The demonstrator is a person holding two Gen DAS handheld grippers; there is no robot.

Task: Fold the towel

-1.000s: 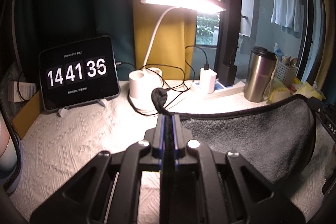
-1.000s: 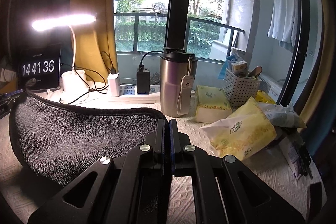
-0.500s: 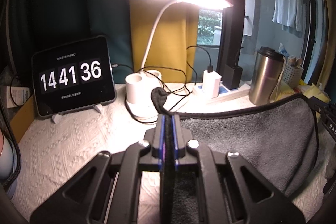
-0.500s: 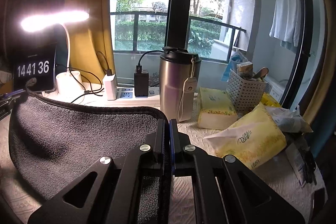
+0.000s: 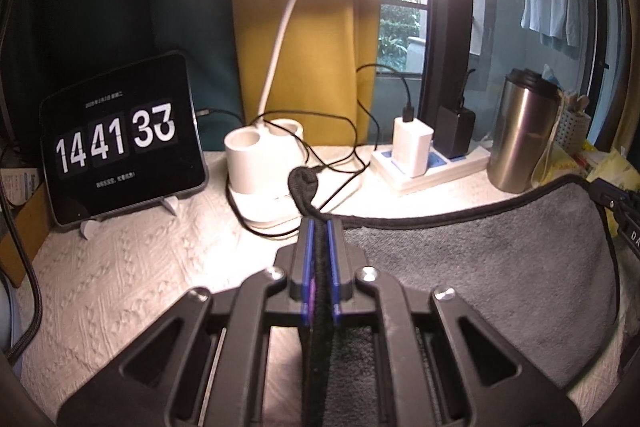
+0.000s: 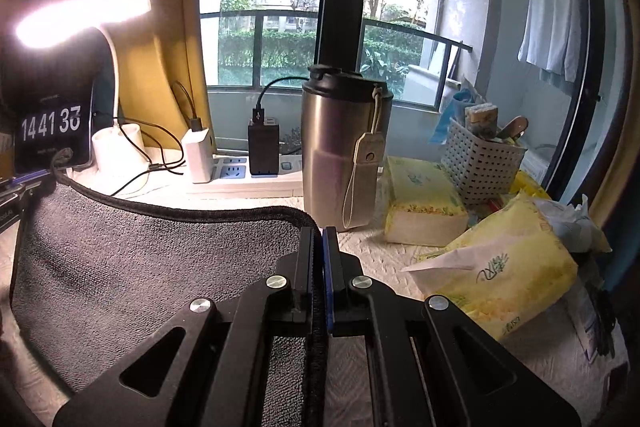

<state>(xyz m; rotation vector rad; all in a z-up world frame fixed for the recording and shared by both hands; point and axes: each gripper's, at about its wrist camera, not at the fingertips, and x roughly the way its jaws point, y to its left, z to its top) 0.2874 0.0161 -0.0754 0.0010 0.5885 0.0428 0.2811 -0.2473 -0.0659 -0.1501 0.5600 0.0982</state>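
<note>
Grey towel (image 5: 480,267) pinched in both tools; packets in white basket (image 6: 480,163).

Grey towel (image 5: 480,267) edged in black, white textured tablecloth (image 5: 120,275), steel tumbler (image 6: 344,155) at 12 o'clock, yellow tissue packs (image 6: 508,279) at 3 o'clock.

Matt grey terry towel (image 5: 480,267), brushed-metal tumbler (image 6: 344,155), glossy tablet (image 5: 120,143), seemingly quilted white tablecloth (image 5: 132,267).
</note>
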